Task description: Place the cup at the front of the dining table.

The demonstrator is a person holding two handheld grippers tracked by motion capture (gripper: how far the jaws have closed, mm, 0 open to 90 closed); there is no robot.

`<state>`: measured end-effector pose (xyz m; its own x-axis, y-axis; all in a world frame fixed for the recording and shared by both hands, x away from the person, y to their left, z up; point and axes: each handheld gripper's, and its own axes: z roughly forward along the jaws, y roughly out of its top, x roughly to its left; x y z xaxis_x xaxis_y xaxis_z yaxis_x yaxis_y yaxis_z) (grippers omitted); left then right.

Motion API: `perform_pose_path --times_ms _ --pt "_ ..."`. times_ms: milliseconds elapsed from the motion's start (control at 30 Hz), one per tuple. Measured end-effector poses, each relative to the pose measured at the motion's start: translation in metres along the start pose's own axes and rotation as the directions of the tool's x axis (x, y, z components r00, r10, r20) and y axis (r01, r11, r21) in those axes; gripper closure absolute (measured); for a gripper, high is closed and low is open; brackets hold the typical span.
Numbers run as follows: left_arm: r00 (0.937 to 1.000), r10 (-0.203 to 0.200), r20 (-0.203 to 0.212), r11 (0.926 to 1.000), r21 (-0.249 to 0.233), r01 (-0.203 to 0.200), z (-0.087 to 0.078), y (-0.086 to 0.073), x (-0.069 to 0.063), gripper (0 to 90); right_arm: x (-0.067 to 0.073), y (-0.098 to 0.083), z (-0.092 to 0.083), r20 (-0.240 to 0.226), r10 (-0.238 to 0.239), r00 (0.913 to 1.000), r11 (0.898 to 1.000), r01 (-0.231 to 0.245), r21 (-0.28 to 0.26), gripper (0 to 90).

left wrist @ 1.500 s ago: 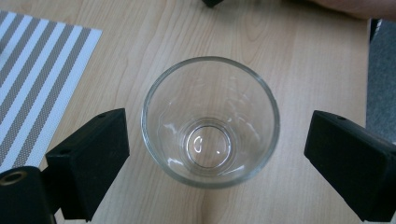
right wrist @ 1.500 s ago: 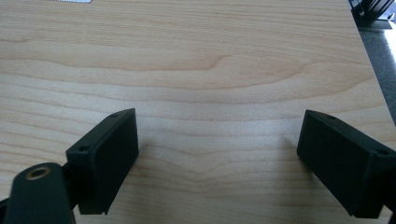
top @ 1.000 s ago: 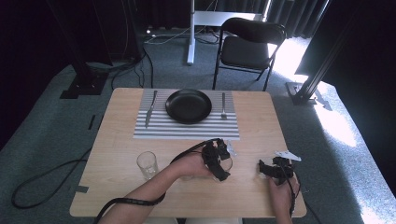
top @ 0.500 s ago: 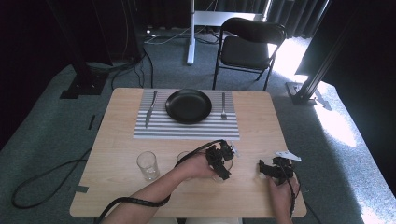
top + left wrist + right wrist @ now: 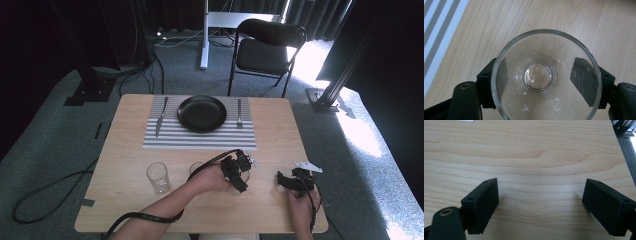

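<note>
A clear drinking glass [image 5: 546, 75] is seen from above between the jaws of my left gripper [image 5: 545, 80]. One black pad [image 5: 486, 80] lies against each side of its wall, so the gripper is shut on the glass. In the high view my left gripper [image 5: 236, 172] is at the table's front middle. My right gripper [image 5: 294, 181] rests near the front right edge. In the right gripper view that gripper [image 5: 544, 195] stands open, with only bare wood between its pads.
A striped placemat [image 5: 200, 141] at the back holds a black plate [image 5: 202, 113], with a knife [image 5: 160, 117] on its left and a fork [image 5: 239, 114] on its right. A second glass [image 5: 157, 176] stands at the front left. A third glass [image 5: 195, 167] is partly behind the hand. A chair [image 5: 267, 50] stands beyond the table.
My left gripper has edged slightly to the right with the glass between its jaws. The right gripper has stayed where it was.
</note>
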<state>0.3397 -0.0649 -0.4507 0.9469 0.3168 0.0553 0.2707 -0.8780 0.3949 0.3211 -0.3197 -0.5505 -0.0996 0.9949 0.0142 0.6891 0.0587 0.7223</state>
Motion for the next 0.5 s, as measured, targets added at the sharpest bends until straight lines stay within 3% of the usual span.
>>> perform_pose_path --times_ms 100,367,500 --pt "0.9999 0.012 -0.010 0.9996 -0.026 -0.012 -0.003 0.001 0.001 28.7 0.000 0.000 0.000 0.000 -0.002 1.0000 1.000 0.002 0.000 13.3" --pt "0.9998 0.014 -0.014 0.9991 -0.040 -0.014 -0.010 0.004 0.004 28.8 0.000 0.000 0.000 0.000 -0.004 1.0000 1.000 0.004 0.001 13.3" --pt "0.9998 -0.017 -0.011 0.9984 -0.054 0.016 -0.015 0.004 0.012 28.8 0.000 0.000 0.000 0.000 -0.004 1.0000 1.000 0.004 0.000 13.3"
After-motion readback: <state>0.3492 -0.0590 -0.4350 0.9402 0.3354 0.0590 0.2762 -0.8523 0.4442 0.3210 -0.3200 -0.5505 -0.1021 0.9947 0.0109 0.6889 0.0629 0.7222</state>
